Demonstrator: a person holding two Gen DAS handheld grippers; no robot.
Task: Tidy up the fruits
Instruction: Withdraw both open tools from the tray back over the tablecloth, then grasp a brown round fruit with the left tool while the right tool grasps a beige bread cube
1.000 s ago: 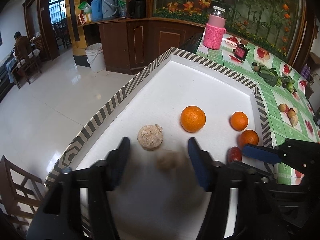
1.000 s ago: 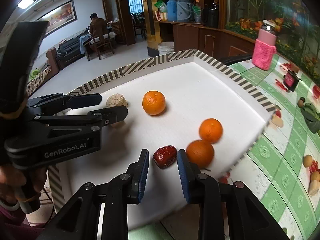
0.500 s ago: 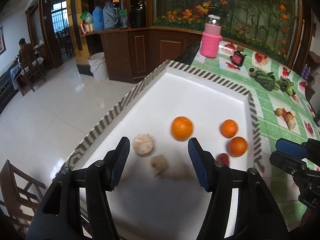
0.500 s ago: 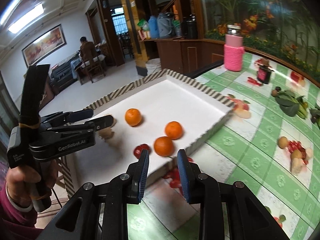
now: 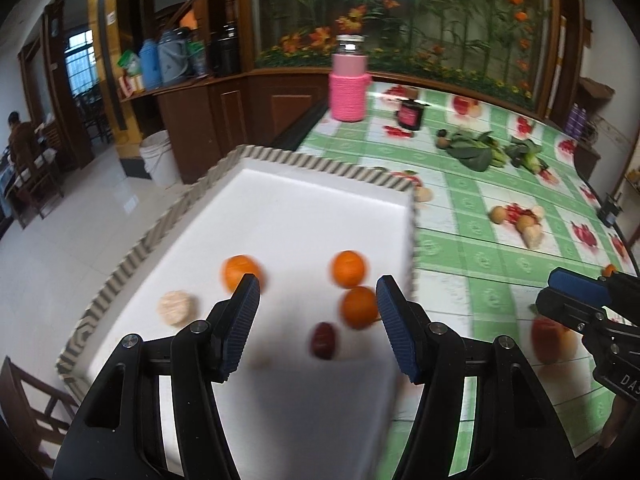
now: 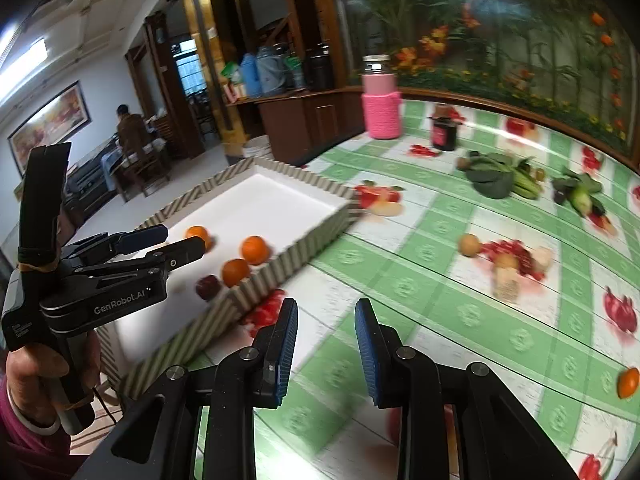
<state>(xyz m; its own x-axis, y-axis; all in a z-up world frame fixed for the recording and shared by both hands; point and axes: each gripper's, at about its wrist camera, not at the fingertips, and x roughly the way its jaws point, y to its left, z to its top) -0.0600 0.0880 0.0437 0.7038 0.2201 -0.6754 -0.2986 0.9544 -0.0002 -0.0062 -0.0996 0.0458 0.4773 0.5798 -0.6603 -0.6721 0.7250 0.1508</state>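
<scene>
**Loose orange lies right of the tray**

Already the tray (image 5: 320, 168) holds three oranges (image 5: 358, 306), a red date (image 5: 322, 340) and a pale round fruit (image 5: 176, 307). One more orange (image 6: 627, 382) sits on the tablecloth (image 6: 440, 248), well right of the tray. From the right gripper (image 6: 326, 350) it lies to the right, roughly level with the fingertips; that gripper hangs over the cloth beside the tray, jaws wide and empty. The left gripper (image 5: 318, 328) hangs over the tray's near end, jaws also wide and empty. By my reading the right hand is clearly nearer, so the reach falls to it. Being round, the orange sets no grasp direction.
</scene>
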